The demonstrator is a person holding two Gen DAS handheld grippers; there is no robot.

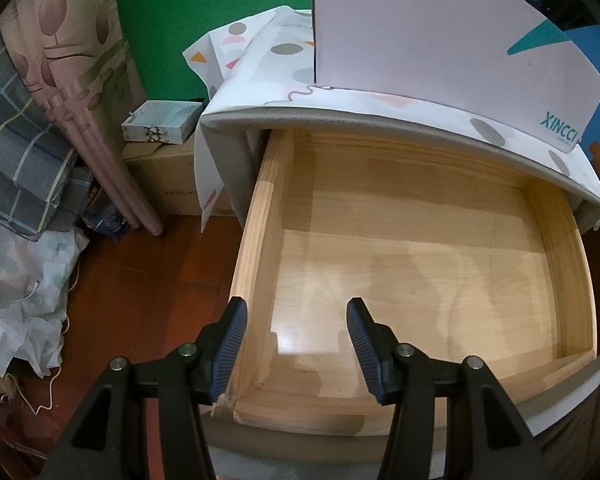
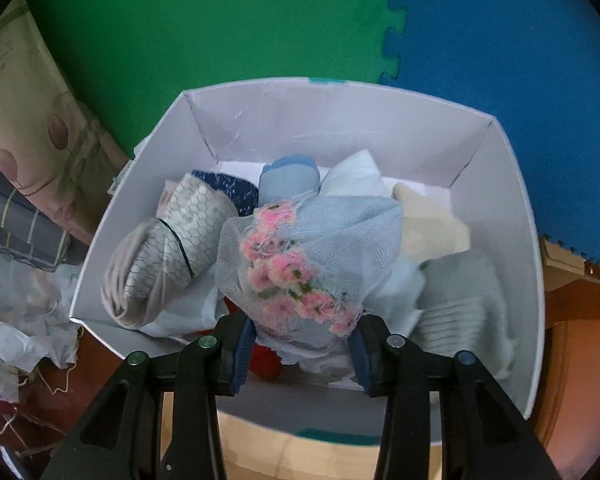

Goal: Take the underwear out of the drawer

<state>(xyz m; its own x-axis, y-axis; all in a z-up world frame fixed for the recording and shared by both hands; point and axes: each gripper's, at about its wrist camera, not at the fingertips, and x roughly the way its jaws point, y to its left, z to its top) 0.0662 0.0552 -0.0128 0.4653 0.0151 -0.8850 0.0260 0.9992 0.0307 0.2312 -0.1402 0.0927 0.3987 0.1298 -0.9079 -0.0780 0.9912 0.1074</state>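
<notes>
Right hand-held gripper (image 2: 302,344) clamps pale-blue flowered underwear (image 2: 312,264) above white box (image 2: 512,216); left hand-held gripper (image 1: 296,344) gapes, holding nothing.

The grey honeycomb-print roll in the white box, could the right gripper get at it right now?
Probably not yet: the right gripper fingers are closed on the pale blue mesh piece with pink flowers. The honeycomb roll lies uncovered on top in the white box, so access looks clear once that piece is released.

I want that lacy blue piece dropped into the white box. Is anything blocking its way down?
No barrier: the box is open-topped, and the right gripper holds the blue piece right above it. Other rolled garments already fill the bottom, so it would land on them.
</notes>
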